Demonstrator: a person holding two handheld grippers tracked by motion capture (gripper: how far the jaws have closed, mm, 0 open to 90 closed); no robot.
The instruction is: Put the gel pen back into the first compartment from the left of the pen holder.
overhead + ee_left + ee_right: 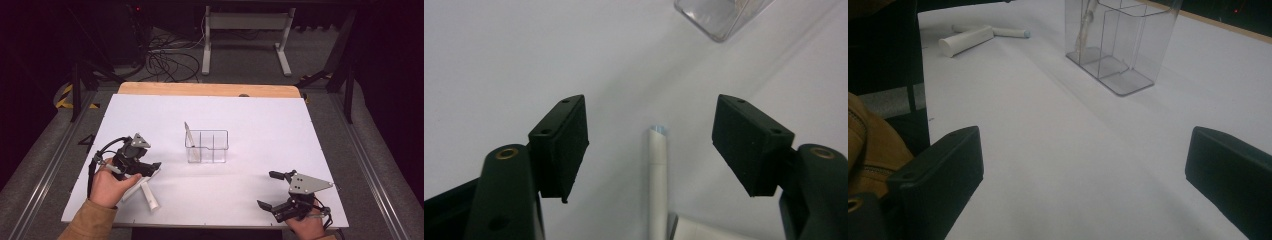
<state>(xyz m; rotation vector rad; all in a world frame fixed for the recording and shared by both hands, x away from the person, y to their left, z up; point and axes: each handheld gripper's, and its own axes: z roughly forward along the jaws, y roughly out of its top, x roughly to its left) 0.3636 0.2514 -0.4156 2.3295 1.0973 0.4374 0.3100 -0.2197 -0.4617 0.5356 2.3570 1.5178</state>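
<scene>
A: Where is the left gripper (146, 169)?

B: Low over the near-left part of the white table (260, 125), in the person's left hand (111, 184). Its jaws stand apart, pressing on nothing. In the left gripper view a white tube (657, 185) lies on the table between them, touching neither pad, its pale blue tip pointing away from the camera.

A: Is that the only tube?

B: No. A second white tube (704, 231) lies just beside it, meeting it at an angle near the bottom edge of that view. From the right gripper view the pair lies far off: the thicker tube (966, 40) and the thinner one with the blue tip (1009, 32), touching or nearly so.

A: And the clear container?

B: The clear plastic organizer (207, 146) stands upright mid-table, well apart from the tubes. It has several compartments, and a slim pale stick (190, 140) leans in the left one.

A: The right gripper (269, 191)?

B: At the near-right corner, held by the right hand (307, 227), jaws wide apart over bare table, holding nothing.
</scene>
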